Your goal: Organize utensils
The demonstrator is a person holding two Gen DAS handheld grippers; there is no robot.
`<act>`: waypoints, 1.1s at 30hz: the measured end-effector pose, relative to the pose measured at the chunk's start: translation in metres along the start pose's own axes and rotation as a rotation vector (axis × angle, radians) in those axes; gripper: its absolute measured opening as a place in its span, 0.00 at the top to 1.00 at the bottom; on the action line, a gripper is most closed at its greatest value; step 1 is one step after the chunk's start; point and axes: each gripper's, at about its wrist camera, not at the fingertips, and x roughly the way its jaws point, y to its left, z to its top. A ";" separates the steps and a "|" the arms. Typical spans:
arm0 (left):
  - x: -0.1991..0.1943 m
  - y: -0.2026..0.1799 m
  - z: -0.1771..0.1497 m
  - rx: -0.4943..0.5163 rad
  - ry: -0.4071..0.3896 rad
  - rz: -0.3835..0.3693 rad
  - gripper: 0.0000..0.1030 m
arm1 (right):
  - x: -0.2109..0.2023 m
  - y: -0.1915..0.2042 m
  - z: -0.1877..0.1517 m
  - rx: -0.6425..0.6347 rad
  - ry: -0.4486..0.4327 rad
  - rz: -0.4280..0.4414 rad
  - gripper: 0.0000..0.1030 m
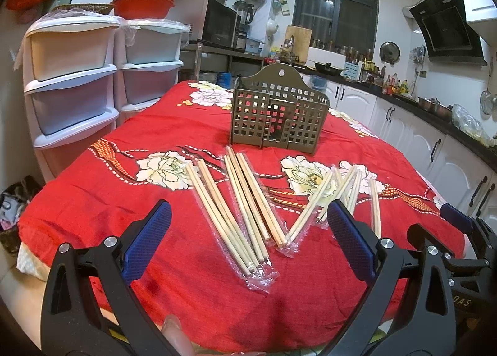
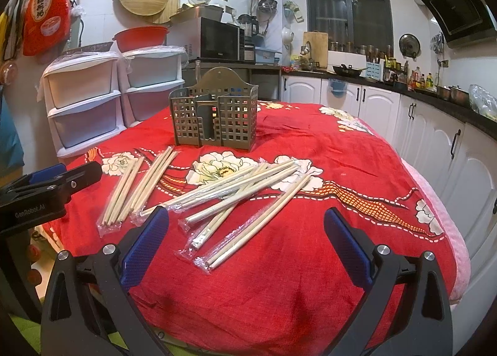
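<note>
- Presently, both grippers hang above the near edge of the table, side by side, neither touching anything.
- Left gripper [image 1: 248, 238]: fingers spread wide, nothing between the blue pads [image 1: 149, 241]; wrapped chopsticks lie on the cloth beyond them.
- Right gripper [image 2: 245, 241]: likewise spread wide, nothing held; its tips sit over the near ends of the loose pile.
- Table carries a red floral tablecloth [image 2: 310, 278] that covers it to every edge.
- Utensil holder [image 2: 214, 113]: olive-grey plastic caddy with grid-perforated walls, upright toward the far edge of the table, roughly mid-width. Divided into compartments by inner walls; a taller arched back plate with a hanging hole. Through the grid nothing pale shows inside; contents otherwise cannot be told for certain.
- Chopsticks, all in clear plastic sleeves, lie flat on the cloth between the holder and the near edge, apart from the holder.
- Left group [image 1: 230, 210]: several sleeved pairs fanned out, near ends converging toward the near edge, far ends pointing at the holder.
- Right pile [image 2: 236, 191]: several sleeved pairs crossed over one another, lying diagonally.
- One outlying pair [image 2: 257, 222] rests just beside that pile, nearest the right gripper, touching its edge.
- Off the table at the left edge: stacked plastic drawer units [image 2: 84, 107]; a red basin [image 2: 139, 37] sits on top.
</note>
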 end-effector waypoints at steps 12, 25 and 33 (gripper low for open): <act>-0.001 0.001 -0.001 -0.006 0.005 0.002 0.11 | 0.001 0.000 0.000 0.000 0.002 0.000 0.06; 0.008 0.023 0.002 -0.069 0.023 0.023 0.11 | 0.014 -0.001 0.001 -0.017 0.029 0.015 0.06; 0.015 0.035 0.011 -0.094 0.037 0.036 0.11 | 0.023 0.002 0.012 -0.026 0.039 0.039 0.06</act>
